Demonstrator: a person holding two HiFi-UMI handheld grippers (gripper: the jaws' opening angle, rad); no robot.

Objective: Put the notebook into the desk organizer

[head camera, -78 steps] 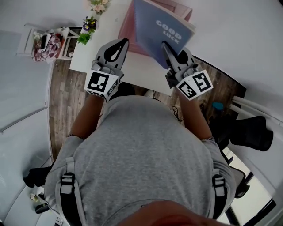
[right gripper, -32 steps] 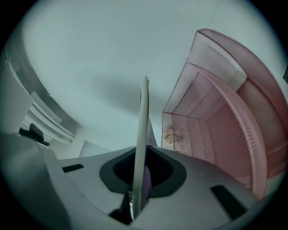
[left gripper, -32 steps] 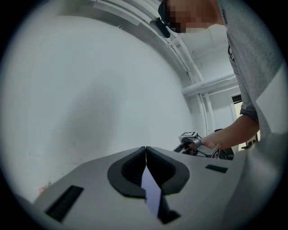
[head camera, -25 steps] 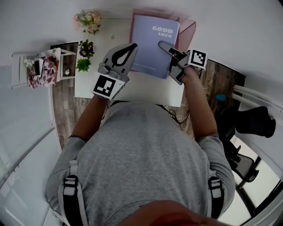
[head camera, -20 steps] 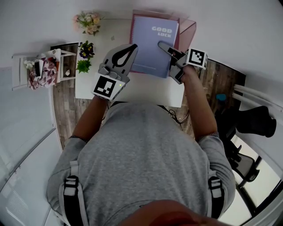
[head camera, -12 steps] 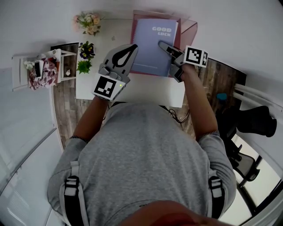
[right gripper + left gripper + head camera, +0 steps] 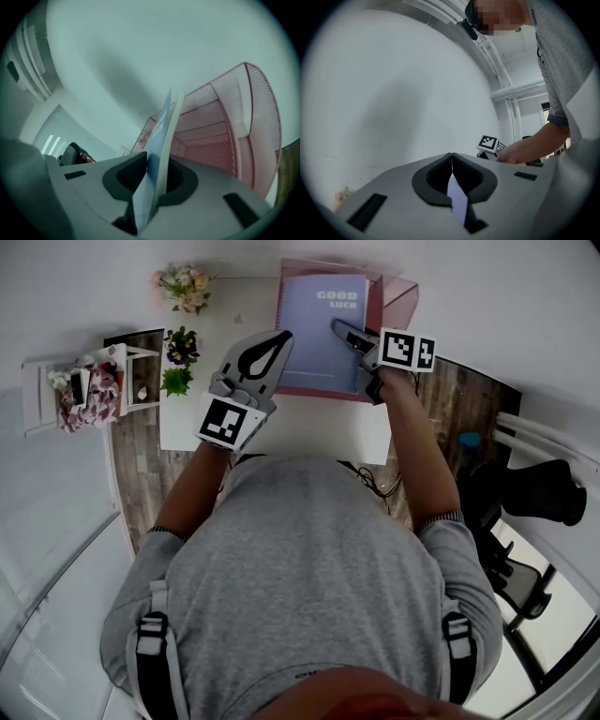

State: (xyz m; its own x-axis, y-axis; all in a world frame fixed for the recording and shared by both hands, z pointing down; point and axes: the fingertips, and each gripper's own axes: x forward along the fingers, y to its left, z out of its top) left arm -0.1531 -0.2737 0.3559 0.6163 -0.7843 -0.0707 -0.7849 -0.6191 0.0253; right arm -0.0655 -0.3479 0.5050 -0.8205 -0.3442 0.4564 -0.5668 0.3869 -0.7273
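Observation:
The pale blue notebook [image 7: 319, 329] printed "GOOD LUCK" rests inside the pink mesh desk organizer [image 7: 398, 292] at the desk's far edge. My right gripper [image 7: 339, 326] grips the notebook's right edge; its jaws are opening, and the notebook [image 7: 161, 136] still sits between the pads, edge-on, with the organizer's mesh wall [image 7: 220, 136] behind it. My left gripper [image 7: 281, 337] hovers at the notebook's left edge with its tips together. In the left gripper view that gripper [image 7: 451, 157] holds nothing and faces a white wall.
The white desk [image 7: 309, 432] bears a bouquet [image 7: 183, 287] at its far left corner. A potted plant [image 7: 178, 357] and a small white shelf [image 7: 75, 390] stand left of the desk. A black chair [image 7: 544, 493] is at the right.
The notebook has gone from tilted and raised to lying back inside the organizer. My right gripper moved away from me with it. The left gripper has barely moved.

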